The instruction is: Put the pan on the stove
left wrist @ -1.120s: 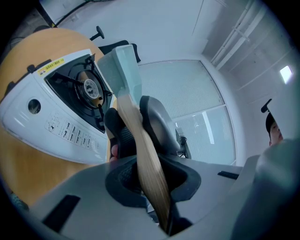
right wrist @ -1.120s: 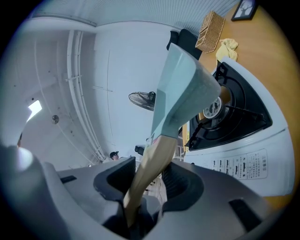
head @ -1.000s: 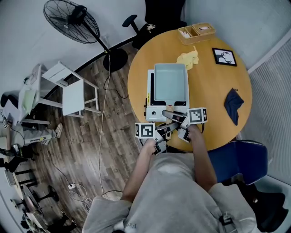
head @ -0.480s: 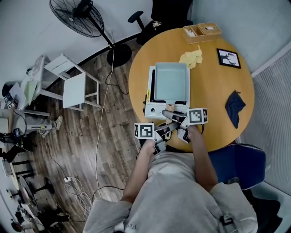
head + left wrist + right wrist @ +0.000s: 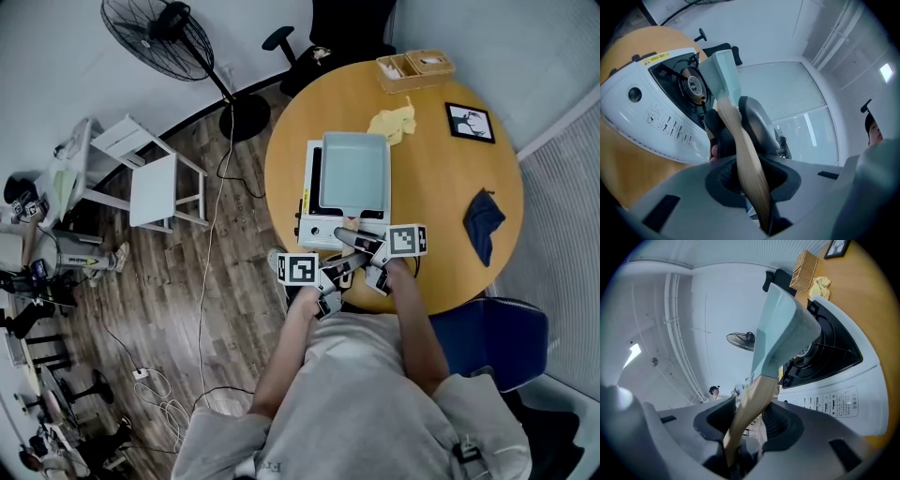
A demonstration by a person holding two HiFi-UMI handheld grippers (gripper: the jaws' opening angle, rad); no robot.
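Observation:
A pale teal rectangular pan (image 5: 353, 169) lies over the burner of the white portable stove (image 5: 319, 230) on the round wooden table (image 5: 441, 187). Its wooden handle (image 5: 351, 223) points toward me. My left gripper (image 5: 339, 267) and right gripper (image 5: 361, 246) are both shut on that handle, side by side at the table's near edge. In the left gripper view the handle (image 5: 740, 145) runs between the jaws up to the pan (image 5: 723, 70), above the burner (image 5: 696, 86). The right gripper view shows the handle (image 5: 752, 404), the pan's underside (image 5: 801, 329) and the stove (image 5: 843, 385). Whether the pan rests on the burner I cannot tell.
On the table's far side are a wicker basket (image 5: 415, 67), a yellow cloth (image 5: 394, 122) and a framed picture (image 5: 470, 122). A dark blue cloth (image 5: 483, 225) lies at the right. A blue chair (image 5: 487, 337), a standing fan (image 5: 164, 42) and a white stool (image 5: 150, 183) surround the table.
The head view has shifted a little. Both grippers and the pan stand as before.

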